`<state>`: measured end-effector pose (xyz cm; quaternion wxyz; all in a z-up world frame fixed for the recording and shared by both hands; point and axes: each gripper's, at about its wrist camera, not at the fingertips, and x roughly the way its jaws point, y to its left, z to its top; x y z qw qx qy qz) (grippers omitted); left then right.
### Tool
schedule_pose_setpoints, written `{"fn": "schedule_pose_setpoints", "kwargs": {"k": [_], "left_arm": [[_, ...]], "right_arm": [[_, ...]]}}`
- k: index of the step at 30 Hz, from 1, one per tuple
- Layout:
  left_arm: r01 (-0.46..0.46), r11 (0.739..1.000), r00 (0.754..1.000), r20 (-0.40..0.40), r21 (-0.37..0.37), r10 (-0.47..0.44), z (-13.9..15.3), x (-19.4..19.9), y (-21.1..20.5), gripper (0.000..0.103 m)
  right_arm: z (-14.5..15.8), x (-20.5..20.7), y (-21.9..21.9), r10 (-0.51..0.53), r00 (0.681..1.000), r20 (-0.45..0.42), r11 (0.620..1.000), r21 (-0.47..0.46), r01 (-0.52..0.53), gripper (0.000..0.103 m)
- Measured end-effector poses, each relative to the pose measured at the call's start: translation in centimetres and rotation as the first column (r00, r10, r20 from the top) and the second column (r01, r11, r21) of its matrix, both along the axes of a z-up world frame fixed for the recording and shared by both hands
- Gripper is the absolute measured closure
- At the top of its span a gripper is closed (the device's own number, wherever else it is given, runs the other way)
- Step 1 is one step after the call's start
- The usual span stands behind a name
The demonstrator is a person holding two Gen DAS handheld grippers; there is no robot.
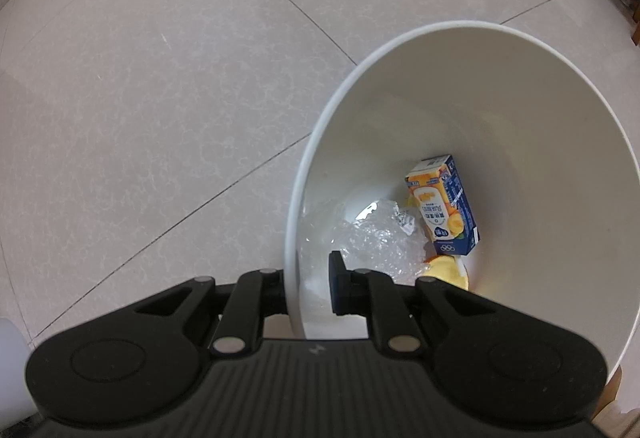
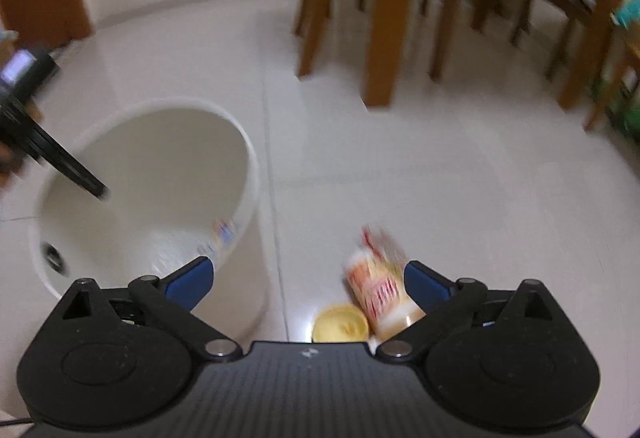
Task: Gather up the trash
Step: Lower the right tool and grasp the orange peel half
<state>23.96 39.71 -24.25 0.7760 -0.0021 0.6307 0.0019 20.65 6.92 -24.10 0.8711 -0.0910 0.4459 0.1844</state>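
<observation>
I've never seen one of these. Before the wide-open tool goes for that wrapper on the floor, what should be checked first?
1. Right tool open wide enough for the red and yellow crumpled snack packet: ok.
2. Packet between the right tool's blue pads: ok, though the picture is blurred.
3. Left tool shut on the rim of the round white plastic bin: ok.
4. Room in the bin: ok; only a blue and orange drink carton, clear crumpled plastic and something yellow lie inside.
5. Small round yellow lid beside the packet clear of the grasp: cannot tell.
</observation>
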Motion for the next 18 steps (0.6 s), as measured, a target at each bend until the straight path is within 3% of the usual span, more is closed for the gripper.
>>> {"fn": "schedule_pose_setpoints", "kwargs": {"k": [6, 18], "left_arm": [[0.003, 1.0, 1.0, -0.001, 0.006, -0.003, 0.0, 0.1, -0.1, 0.092], [0.017, 1.0, 1.0, 0.001, 0.019, -0.017, 0.0, 0.0, -0.6, 0.092]], "right_arm": [[-6.7, -0.1, -0.6, -0.064, 0.998, -0.03, 0.998, -0.032, 0.063, 0.0], [-15.1, 1.5, 1.0, -0.095, 0.994, -0.049, 0.993, -0.076, 0.091, 0.0]]}}
